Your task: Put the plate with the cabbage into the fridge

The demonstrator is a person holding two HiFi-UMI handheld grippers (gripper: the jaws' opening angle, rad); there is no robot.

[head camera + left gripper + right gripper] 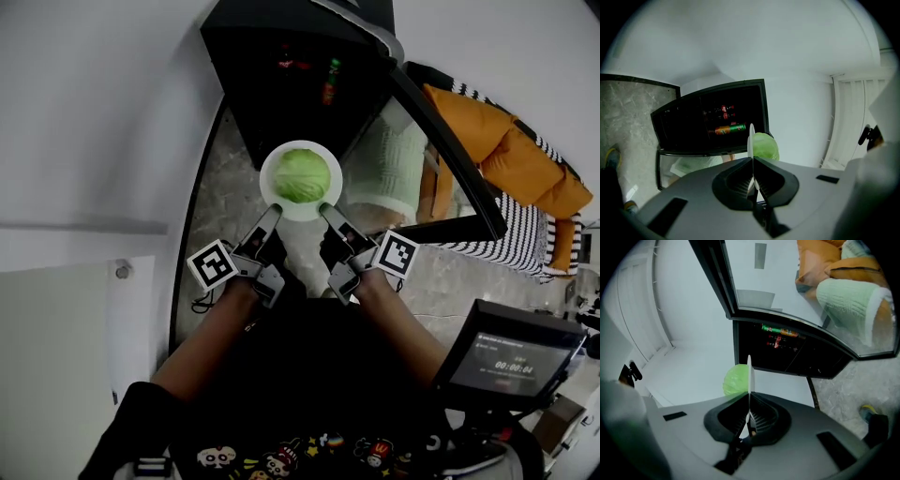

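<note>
A white plate (275, 184) carries a green cabbage (301, 175) and hangs in the air in front of the open black fridge (281, 103). My left gripper (274, 210) is shut on the plate's near left rim, and my right gripper (324, 208) is shut on its near right rim. Seen edge-on in the left gripper view, the plate (751, 140) stands between the jaws with the cabbage (766, 146) to its right. The right gripper view shows the plate (749, 376) edge-on too, with the cabbage (736, 379) to its left. Bottles (730, 128) lie inside the dark fridge.
The fridge's glass door (441, 164) stands swung open to the right. A white wall (94, 141) runs along the left, beside a grey stone floor (220, 197). A screen on a stand (506, 361) sits low right. Orange and striped cushions (511, 150) lie beyond the door.
</note>
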